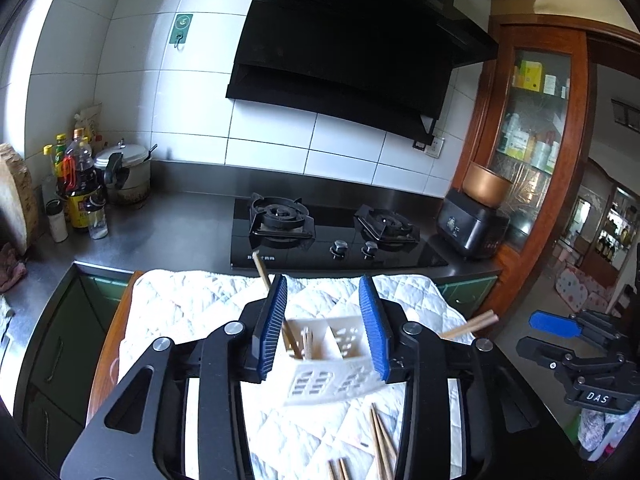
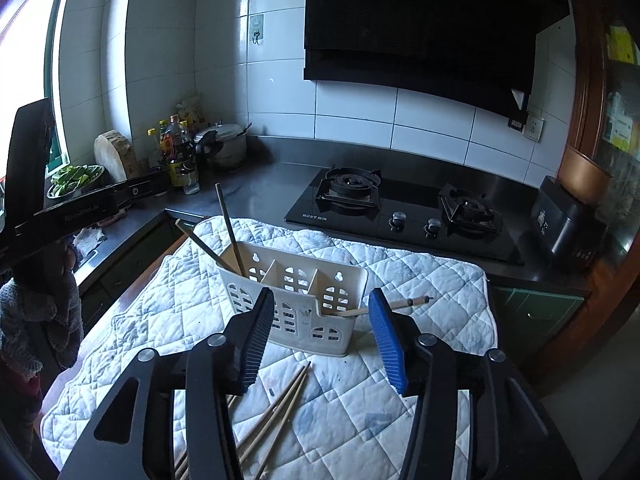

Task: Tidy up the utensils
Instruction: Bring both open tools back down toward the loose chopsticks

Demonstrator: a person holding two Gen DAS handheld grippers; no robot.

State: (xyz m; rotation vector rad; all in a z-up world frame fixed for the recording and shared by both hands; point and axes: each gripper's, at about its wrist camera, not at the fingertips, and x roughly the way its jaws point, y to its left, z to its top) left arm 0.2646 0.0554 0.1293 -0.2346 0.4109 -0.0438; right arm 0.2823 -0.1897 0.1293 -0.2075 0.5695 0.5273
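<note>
Both wrist views look down along their tongs, close over the same caddy (image 1: 332, 360), facing the stove (image 2: 404, 216)

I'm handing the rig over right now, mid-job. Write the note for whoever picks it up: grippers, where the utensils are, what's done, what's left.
Left hand-held gripper: open, empty, in front of the caddy.
Right hand-held gripper: open, empty, also facing the caddy.
White utensil caddy: upright on the quilted mat, three compartments.
Done: two chopsticks stand in the left compartment; one chopstick leans out of the right one.
Left: loose chopsticks lie on the mat just in front of the caddy; pick them up and drop them in. The middle compartment looks empty.
</note>
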